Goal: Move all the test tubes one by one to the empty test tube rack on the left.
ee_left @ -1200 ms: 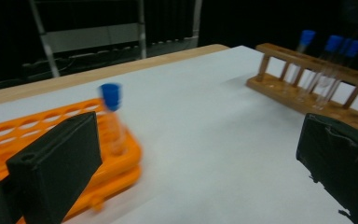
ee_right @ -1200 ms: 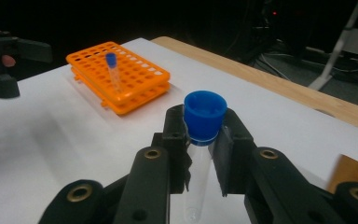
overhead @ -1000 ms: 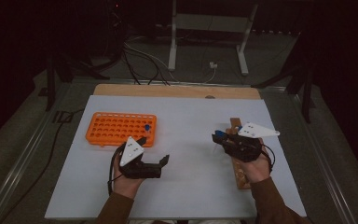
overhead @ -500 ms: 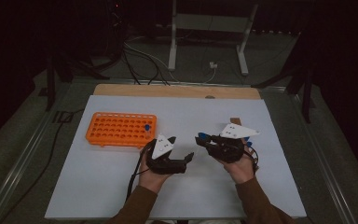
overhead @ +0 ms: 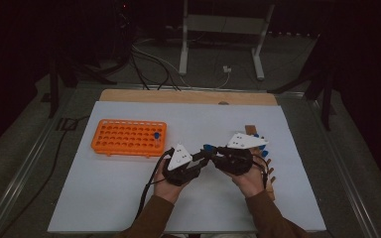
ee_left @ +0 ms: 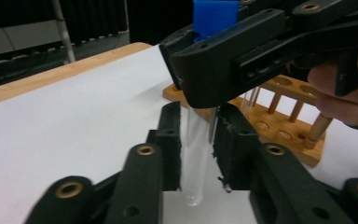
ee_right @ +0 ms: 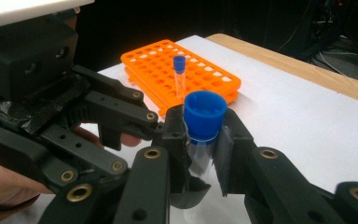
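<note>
Blue-capped tube clamped by both: right hand-held gripper near cap, left hand-held gripper, jaws just closed, lower.

Orange rack near desk's left edge; wooden rack by right edge; front-left stretch open.

A clear glass test tube with a blue cap sits between black gripper jaws, near an orange tube rack, a light brown wooden rack, and a white table mat.
</note>
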A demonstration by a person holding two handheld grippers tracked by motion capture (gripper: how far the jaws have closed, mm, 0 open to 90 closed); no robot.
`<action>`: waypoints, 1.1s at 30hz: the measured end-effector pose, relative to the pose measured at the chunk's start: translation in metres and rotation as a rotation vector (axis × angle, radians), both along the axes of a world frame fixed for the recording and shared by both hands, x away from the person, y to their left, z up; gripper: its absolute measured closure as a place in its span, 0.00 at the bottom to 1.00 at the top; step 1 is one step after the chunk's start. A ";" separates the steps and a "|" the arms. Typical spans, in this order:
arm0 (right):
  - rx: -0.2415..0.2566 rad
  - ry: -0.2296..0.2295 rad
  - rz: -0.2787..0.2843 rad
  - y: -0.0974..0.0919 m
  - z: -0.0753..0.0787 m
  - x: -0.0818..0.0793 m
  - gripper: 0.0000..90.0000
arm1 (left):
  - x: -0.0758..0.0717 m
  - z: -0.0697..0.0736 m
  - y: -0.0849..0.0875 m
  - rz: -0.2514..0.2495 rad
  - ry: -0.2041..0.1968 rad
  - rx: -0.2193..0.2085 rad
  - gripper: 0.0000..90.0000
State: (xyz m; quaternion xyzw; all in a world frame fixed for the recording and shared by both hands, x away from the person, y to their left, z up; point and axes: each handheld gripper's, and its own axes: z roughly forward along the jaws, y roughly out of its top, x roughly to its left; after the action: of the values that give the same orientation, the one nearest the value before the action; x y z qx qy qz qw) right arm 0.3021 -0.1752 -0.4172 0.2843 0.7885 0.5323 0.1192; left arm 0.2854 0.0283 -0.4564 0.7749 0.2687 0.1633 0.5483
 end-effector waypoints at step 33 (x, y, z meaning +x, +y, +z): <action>-0.041 -0.033 -0.172 -0.050 -0.008 -0.010 0.15 | 0.003 0.001 0.051 0.135 0.003 0.009 0.87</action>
State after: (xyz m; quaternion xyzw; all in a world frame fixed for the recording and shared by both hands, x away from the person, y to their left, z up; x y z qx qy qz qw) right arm 0.2921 -0.2251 -0.4253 0.3396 0.7698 0.5084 0.1834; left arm 0.2884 0.0792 -0.4554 0.7579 0.3204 0.2000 0.5320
